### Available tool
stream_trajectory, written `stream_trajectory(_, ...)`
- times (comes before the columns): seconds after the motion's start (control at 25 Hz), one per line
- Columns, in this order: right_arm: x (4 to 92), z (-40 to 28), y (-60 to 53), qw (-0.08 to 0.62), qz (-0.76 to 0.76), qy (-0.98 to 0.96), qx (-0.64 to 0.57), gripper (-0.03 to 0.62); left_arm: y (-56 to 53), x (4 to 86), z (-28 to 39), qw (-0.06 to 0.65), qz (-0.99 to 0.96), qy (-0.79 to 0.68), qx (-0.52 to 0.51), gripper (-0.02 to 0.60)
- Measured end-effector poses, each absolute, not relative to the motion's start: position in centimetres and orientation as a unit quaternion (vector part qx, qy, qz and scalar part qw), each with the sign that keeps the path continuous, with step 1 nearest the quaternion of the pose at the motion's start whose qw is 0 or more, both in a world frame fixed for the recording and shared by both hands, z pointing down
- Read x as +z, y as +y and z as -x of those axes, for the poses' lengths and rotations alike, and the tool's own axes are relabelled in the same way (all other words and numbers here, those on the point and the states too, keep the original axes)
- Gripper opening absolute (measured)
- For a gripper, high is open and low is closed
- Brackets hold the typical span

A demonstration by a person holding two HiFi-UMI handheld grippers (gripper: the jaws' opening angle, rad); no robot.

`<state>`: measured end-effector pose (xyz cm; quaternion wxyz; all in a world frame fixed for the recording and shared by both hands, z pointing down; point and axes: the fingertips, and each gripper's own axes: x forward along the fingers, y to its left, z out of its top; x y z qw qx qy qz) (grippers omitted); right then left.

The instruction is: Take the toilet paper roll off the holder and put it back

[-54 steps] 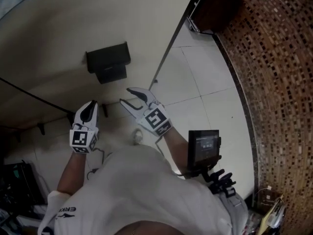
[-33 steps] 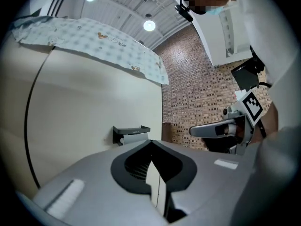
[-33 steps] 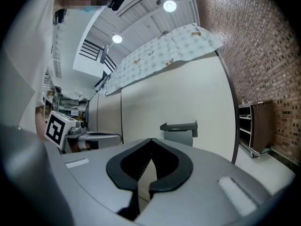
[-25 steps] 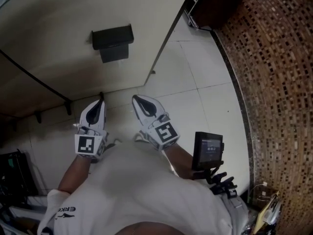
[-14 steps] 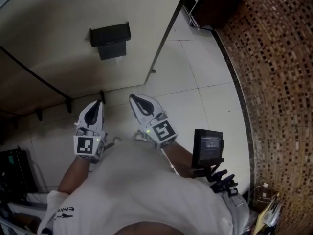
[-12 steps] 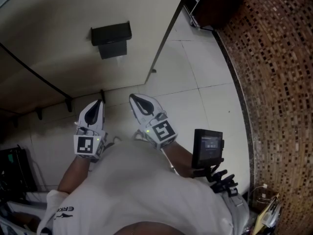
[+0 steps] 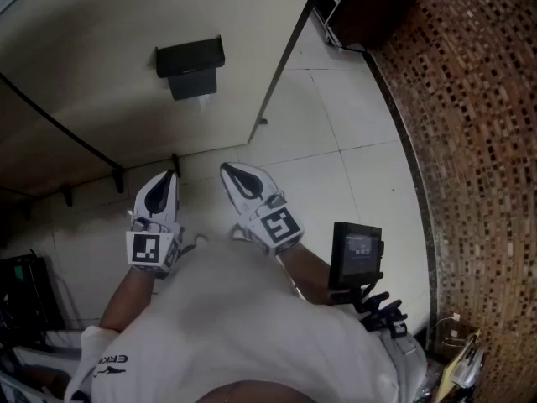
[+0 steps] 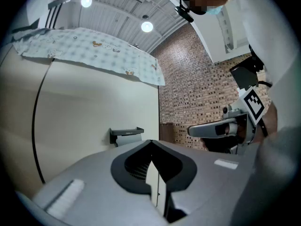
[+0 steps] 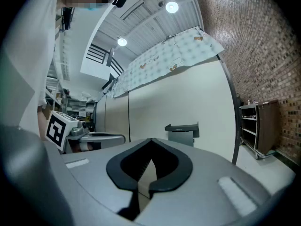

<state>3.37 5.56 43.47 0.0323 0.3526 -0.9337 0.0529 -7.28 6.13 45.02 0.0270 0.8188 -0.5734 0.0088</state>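
The left gripper [image 7: 170,176] and right gripper [image 7: 226,169] are held side by side in front of the person, each with its jaws closed on nothing. Well apart from both, the roll [image 7: 194,83] sits under the dark holder [image 7: 190,57] on the cream wall [image 7: 92,32].

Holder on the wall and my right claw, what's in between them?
Nothing: the head view shows only bare wall and floor between the right claw and the holder; the right gripper view agrees.
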Motion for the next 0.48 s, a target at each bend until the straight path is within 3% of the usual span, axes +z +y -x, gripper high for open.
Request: stream_trajectory(0.48, 42.83, -2.79, 5.52, 0.022, -0.348, -0.936, 0.049, 0.014, 5.86, 44.82, 7.32, 0.028, -0.818, -0.574, 0.004, 0.002)
